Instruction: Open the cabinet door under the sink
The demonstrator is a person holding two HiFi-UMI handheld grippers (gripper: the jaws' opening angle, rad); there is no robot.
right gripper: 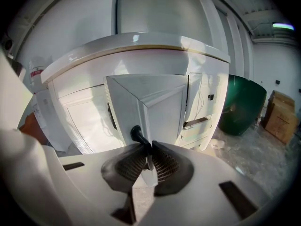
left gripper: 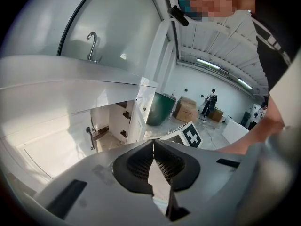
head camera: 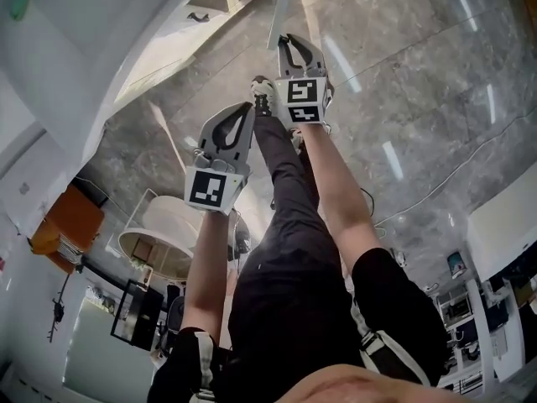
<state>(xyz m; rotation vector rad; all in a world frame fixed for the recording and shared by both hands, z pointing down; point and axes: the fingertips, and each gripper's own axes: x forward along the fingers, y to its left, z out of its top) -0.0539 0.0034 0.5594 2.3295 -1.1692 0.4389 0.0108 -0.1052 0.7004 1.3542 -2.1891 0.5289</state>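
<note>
In the right gripper view a white cabinet door [right gripper: 150, 108] under the curved sink counter [right gripper: 141, 48] stands swung out toward me. My right gripper [right gripper: 149, 147] is shut on the door's black handle [right gripper: 136, 134]. From the head view the same gripper [head camera: 286, 40] reaches to the door's thin edge [head camera: 285, 11]. My left gripper [head camera: 247, 109] hangs lower and to the left, shut with nothing in it [left gripper: 153, 143]. In the left gripper view, the faucet [left gripper: 92, 42] rises above the counter, and the open door [left gripper: 137, 121] shows beside the dark cabinet inside.
A second, shut cabinet door with a dark handle [right gripper: 111, 116] is left of the open one. A green bin [right gripper: 244, 105] and cardboard boxes [right gripper: 281, 114] stand on the grey marble floor to the right. The person's legs [head camera: 294, 225] fill the space below the grippers.
</note>
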